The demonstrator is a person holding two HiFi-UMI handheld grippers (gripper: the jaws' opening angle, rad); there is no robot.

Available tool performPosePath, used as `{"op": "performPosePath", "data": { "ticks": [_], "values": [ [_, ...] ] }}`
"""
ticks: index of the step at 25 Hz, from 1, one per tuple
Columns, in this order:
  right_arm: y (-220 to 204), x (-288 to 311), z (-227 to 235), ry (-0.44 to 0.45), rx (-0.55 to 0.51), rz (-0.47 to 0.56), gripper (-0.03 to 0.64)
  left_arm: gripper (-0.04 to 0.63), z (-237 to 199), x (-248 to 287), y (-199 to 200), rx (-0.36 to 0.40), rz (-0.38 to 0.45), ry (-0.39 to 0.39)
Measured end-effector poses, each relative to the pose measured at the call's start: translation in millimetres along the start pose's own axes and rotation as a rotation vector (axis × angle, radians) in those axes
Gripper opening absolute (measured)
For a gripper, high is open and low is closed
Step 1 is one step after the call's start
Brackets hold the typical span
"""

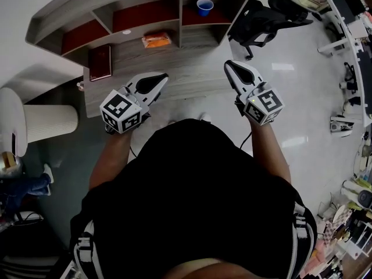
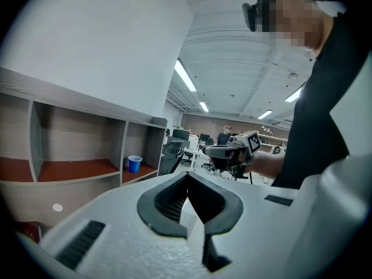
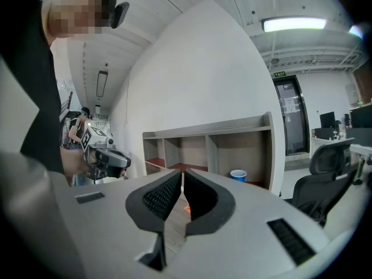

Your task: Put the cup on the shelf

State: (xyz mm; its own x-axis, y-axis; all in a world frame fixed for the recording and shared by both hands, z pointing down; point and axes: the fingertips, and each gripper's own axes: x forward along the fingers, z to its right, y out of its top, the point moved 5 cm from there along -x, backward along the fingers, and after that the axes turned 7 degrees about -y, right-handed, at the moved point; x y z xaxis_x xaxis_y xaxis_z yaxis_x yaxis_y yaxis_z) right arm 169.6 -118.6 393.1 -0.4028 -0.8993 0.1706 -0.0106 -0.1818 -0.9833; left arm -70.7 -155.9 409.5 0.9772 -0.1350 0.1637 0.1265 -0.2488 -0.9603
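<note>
A blue plastic cup (image 1: 204,6) stands in the grey wooden shelf's (image 1: 179,22) right bay, top centre of the head view. Below, the left gripper (image 1: 161,79) and right gripper (image 1: 230,66) hover, fingers pressed together, empty.

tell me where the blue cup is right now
In the head view the blue cup stands in the rightmost compartment of the shelf, top centre, just left of the black office chair and beyond the right gripper.

The shelf (image 1: 179,16) holds a blue cup (image 1: 204,6) in its right compartment, while the desk (image 1: 192,68) bears an orange packet (image 1: 157,39) and perhaps a book (image 1: 100,62).
</note>
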Motion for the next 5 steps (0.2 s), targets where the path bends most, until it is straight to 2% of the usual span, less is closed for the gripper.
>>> {"op": "performPosePath", "data": {
  "ticks": [5],
  "values": [
    [1.5, -11.1, 3.4, -0.011, -0.013, -0.003, 0.021, 0.017, 5.4, 4.9, 3.7, 0.011, 0.006, -0.011]
  ]
}}
